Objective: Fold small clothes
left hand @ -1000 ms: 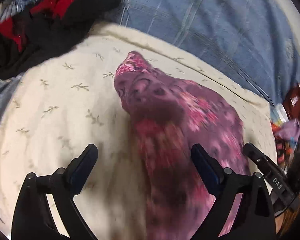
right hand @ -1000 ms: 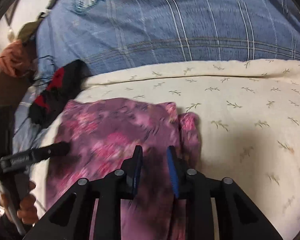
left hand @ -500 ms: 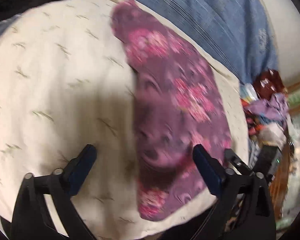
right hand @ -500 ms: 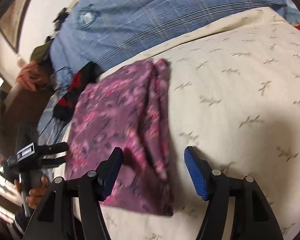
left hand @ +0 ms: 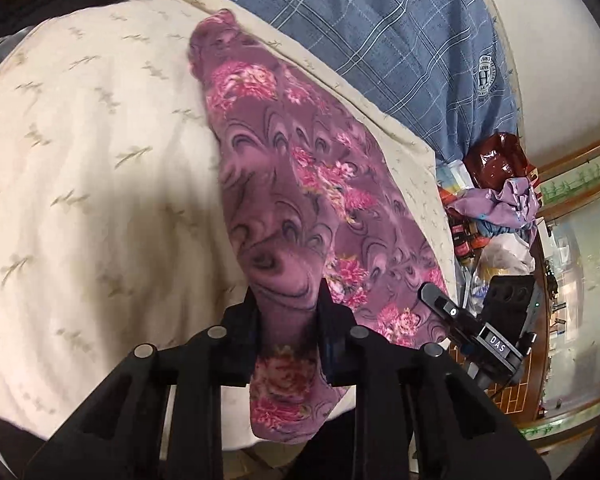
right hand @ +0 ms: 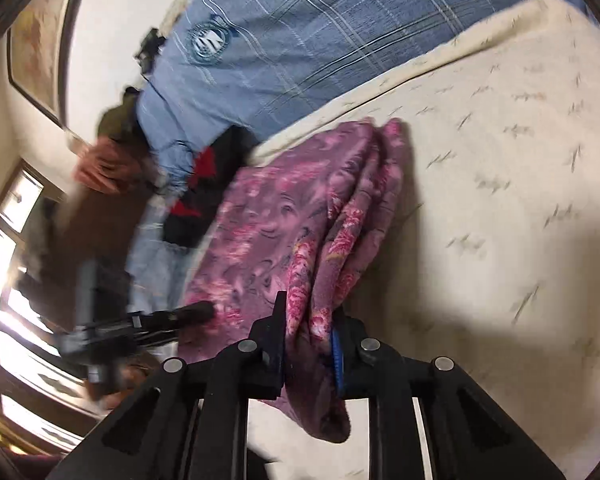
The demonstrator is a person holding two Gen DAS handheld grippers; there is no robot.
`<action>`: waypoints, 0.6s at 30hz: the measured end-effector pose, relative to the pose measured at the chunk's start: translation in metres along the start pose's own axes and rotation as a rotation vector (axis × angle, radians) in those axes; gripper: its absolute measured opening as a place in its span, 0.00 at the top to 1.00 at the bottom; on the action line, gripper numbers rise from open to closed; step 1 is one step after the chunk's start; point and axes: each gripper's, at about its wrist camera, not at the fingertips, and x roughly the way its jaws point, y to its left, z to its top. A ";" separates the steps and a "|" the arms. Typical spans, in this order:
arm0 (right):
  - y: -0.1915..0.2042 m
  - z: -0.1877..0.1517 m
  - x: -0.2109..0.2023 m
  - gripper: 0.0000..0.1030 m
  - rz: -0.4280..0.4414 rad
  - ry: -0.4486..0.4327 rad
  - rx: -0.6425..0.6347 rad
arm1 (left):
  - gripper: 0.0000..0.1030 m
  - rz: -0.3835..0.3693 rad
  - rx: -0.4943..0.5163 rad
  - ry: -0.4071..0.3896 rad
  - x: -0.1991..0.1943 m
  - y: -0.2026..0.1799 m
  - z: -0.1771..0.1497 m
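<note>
Purple floral garment [left hand: 300,184] lies folded into a long strip on the cream leaf-print cover [left hand: 92,184], its far end reaching the seam where the cover meets the blue plaid bedding [left hand: 400,40]. We see the near end hanging a little over the cover's front edge.

Left gripper [left hand: 289,320]: we note its jaws closing, a thick bunch of the purple cloth between them and the pads pressing it from both sides. The other gripper's finger shows to the right in this view, lying on the cloth near the cover's right edge.

Right gripper [right hand: 308,332]: jaws closing too, and we see a fold of the same garment pinched between the dark finger and the blue-padded one, cloth drooping below the pads.

A black and red garment [right hand: 204,184] sits beyond the purple one, against the blue bedding. We note a clutter of bags and a lilac cloth [left hand: 504,208] past the cover's right side. The right wrist view is blurred toward its left.
</note>
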 end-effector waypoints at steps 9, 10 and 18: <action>0.010 -0.023 0.026 0.68 -0.297 0.057 -0.179 | 0.52 0.210 0.076 -0.021 0.009 -0.001 -0.016; 0.015 -0.022 0.023 0.66 -0.314 0.054 -0.199 | 0.47 0.256 0.122 -0.050 0.002 -0.008 -0.019; 0.051 -0.026 -0.014 0.17 -0.596 0.016 -0.335 | 0.19 0.565 0.332 -0.304 -0.033 -0.039 -0.057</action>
